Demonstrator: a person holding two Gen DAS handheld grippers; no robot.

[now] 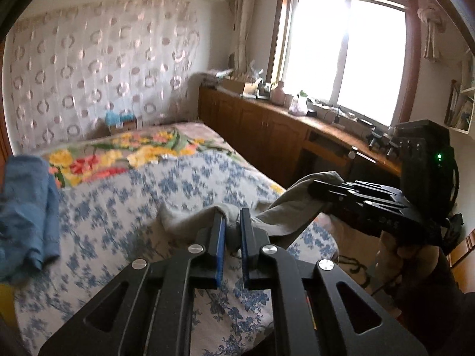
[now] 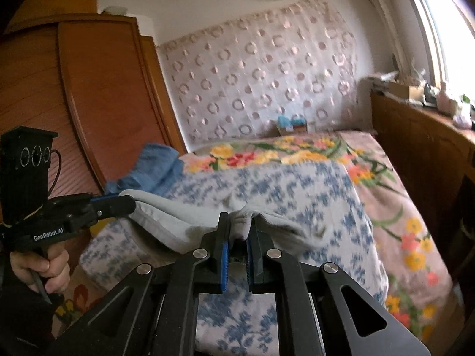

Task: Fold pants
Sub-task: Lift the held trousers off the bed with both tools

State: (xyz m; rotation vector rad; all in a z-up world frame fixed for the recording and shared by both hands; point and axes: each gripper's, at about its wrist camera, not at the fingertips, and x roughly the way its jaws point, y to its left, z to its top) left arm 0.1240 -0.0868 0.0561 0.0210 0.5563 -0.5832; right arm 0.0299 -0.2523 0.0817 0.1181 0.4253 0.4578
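I see a bed [image 1: 166, 184] with a blue-flowered cover filling the middle of both views, a ring-patterned curtain [image 1: 98, 80] behind it, a window [image 1: 344, 56] at upper right and wooden cabinets [image 1: 258, 124] below it. A blue towel [image 1: 26, 207] lies at left. My left gripper [image 1: 231, 225] and right gripper [image 2: 240, 231] are each clamped on the grey pants [image 2: 178, 213], which hang between them above the cover. Everything is blurred; the pants' lower part is hidden.

Lit by blown-out daylight from the window [image 1: 341, 56], motion-blurred across the bed [image 1: 124, 201] below it, bent and dark-vignetted at the fisheye edges, dim away from the window.
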